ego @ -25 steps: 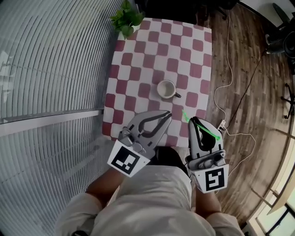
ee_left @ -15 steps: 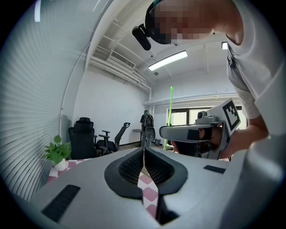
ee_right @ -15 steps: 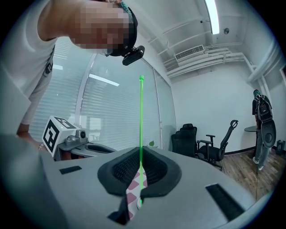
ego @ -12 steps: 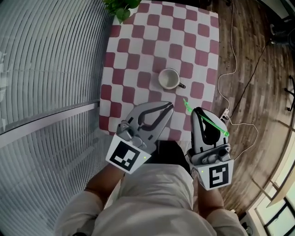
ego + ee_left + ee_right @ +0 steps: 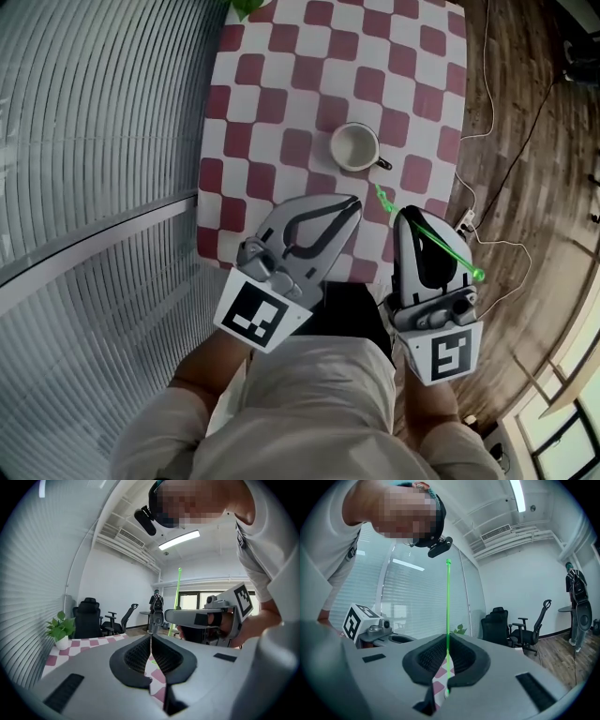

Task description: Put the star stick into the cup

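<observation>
A white cup with a dark handle stands upright on the red-and-white checked table. My right gripper is shut on the thin green star stick, near the table's front edge and short of the cup. The stick crosses the jaws, with its star end towards the cup and its knob end back by my hand. In the right gripper view the stick rises straight up between the pads. My left gripper is shut on nothing, beside the right one. The left gripper view shows the right gripper and the stick.
A potted plant sits at the table's far corner. White cables and a power strip lie on the wooden floor to the right. Window blinds run along the left. Office chairs stand beyond the table.
Both grippers have sunk a little, still side by side, with the stick still in the right one. The cup and table sit higher in the head view.
</observation>
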### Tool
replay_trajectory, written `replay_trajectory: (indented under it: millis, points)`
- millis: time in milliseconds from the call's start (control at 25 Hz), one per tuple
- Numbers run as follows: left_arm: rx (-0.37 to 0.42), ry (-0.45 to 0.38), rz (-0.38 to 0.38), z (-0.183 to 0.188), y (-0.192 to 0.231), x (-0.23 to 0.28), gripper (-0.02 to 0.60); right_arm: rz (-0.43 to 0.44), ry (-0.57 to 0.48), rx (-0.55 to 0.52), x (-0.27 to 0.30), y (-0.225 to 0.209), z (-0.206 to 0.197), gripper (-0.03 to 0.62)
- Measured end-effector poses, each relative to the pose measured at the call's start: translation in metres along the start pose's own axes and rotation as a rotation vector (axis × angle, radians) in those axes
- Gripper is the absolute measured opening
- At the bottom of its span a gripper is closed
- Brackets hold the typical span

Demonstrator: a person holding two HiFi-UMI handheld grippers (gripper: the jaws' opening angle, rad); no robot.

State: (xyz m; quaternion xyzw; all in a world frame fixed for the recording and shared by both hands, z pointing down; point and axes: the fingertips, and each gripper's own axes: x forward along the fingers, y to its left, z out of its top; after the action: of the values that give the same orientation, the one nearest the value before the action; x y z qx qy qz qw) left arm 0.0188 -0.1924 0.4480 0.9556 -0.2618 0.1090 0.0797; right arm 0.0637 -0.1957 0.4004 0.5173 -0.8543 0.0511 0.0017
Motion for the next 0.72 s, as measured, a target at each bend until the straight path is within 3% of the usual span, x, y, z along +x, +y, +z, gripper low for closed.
replay_trajectory:
  millis: [480, 720]
  points:
    - [-0.034, -0.006, 0.013, -0.036, 0.018, 0.017, 0.038, -0.002, -0.028, 0.036, 0.019, -0.009, -0.030, 0.038]
    - [-0.051, -0.014, 0.014, -0.037, 0.025, 0.020, 0.038, 0.008, -0.037, 0.045, 0.024, -0.013, -0.044, 0.038]
